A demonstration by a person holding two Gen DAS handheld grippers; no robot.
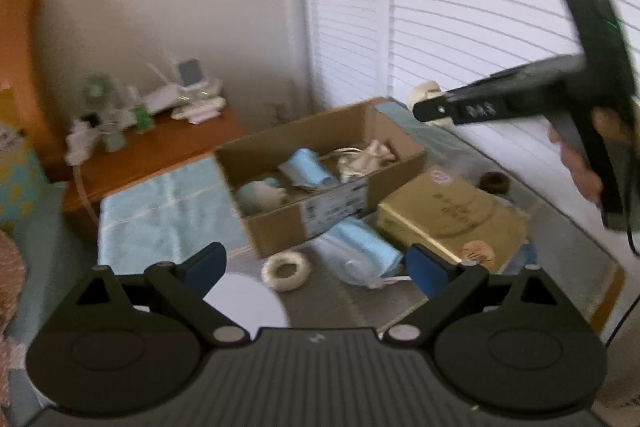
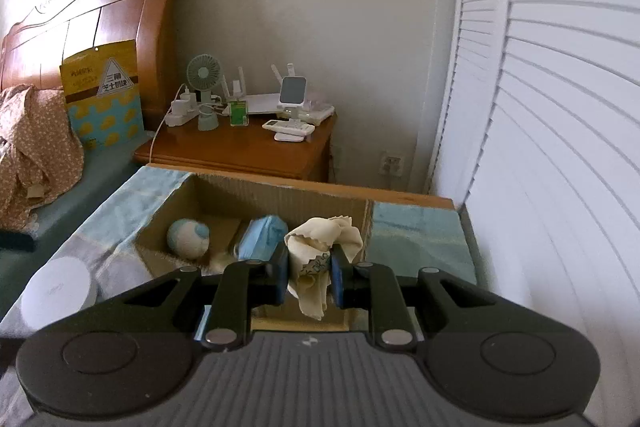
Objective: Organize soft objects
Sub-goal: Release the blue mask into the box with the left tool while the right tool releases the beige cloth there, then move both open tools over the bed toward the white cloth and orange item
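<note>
An open cardboard box (image 1: 280,227) stands on a light blue towel (image 1: 160,211). It holds a pale ball (image 1: 260,195), a blue mask pack (image 1: 308,167) and a cream cloth (image 1: 368,157). In front of it lie a white ring (image 1: 285,271) and another blue pack (image 1: 360,259). My left gripper (image 1: 316,267) hangs open over these, with nothing between its fingers. My right gripper (image 2: 308,279) is shut on a crumpled cream cloth (image 2: 320,243) above the box (image 2: 280,199), near the ball (image 2: 188,237) and pack (image 2: 262,233). The left wrist view shows that gripper (image 1: 420,113) in a hand, behind the box.
A gold box (image 1: 448,215) lies right of the cardboard box. A white round object (image 2: 56,291) sits at the near left. Behind stands a wooden nightstand (image 2: 240,151) with a small fan (image 2: 204,75) and devices. White shutters (image 2: 540,107) line the right; a bed with patterned fabric (image 2: 32,147) lies left.
</note>
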